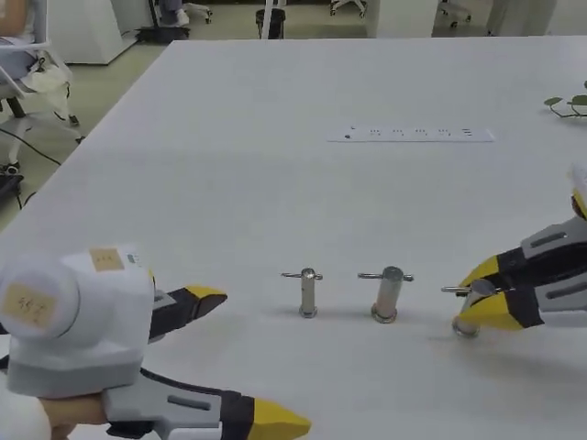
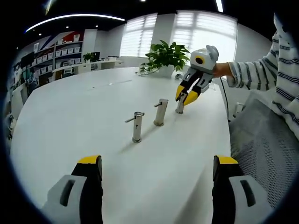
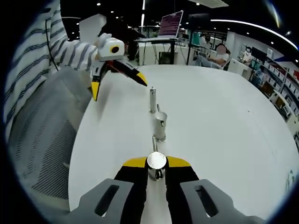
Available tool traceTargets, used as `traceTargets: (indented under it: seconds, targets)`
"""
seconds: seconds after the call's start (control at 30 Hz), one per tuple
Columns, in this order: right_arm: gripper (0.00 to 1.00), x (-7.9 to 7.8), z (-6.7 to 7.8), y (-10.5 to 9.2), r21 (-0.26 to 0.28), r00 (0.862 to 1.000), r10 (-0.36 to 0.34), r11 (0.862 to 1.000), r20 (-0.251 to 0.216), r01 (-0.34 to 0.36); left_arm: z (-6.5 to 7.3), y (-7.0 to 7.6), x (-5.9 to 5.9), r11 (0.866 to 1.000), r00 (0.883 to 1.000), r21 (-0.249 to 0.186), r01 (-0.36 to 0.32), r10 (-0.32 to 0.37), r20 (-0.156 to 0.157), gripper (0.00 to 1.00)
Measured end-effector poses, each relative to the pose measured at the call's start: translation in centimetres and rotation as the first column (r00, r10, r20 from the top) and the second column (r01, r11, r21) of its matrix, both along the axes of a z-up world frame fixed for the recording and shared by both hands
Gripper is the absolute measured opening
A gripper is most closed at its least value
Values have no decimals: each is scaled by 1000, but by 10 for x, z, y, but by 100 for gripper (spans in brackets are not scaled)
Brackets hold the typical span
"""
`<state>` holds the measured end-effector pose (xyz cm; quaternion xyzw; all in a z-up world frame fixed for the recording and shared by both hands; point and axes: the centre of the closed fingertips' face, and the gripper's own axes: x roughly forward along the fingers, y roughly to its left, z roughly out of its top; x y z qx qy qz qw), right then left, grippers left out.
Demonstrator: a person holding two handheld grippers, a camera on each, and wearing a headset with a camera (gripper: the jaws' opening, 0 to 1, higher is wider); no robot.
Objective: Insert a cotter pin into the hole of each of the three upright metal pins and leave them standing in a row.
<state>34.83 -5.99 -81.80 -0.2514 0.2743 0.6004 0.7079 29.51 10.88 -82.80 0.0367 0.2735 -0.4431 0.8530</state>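
Right gripper (image 1: 473, 295) clamped the end pin (image 3: 156, 160), likely steadying it upright in the row; left gripper (image 2: 158, 161) sat open, idle.

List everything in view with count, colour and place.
white table: one, white, under everything.
upright silver metal pins: three, silver, in a row mid-table.
thin wire cotter pins: three, silver, one at each pin's top.
flush power strip: one, white, beyond the row.
leafy potted plant: one, green, table's right edge.
left gripper: one, grey, yellow-tipped, open, left of the row.
right gripper: one, same colours, shut on the third pin, row's right end.
striped sleeve: one, grey-white, behind the right gripper.
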Motion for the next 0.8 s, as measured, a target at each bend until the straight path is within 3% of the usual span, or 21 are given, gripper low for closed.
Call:
traceTargets:
  seconds: [0.17, 0.33, 0.8]
  targets:
    - [14, 8, -3, -5, -9, 1000, -18, 1000, -1, 18, -1, 2, -3, 1000, 1000, 11, 1, -1, -6, 99]
    - [14, 13, -3, -5, 23, 999, -39, 999, -16, 40, -4, 4, -7, 1000, 1000, 16, 0, 0, -21, 99]
    - [14, 15, -10, -9, 30, 999, -43, 999, -25, 43, -9, 9, -11, 999, 999, 40, 2, 0, -35, 99]
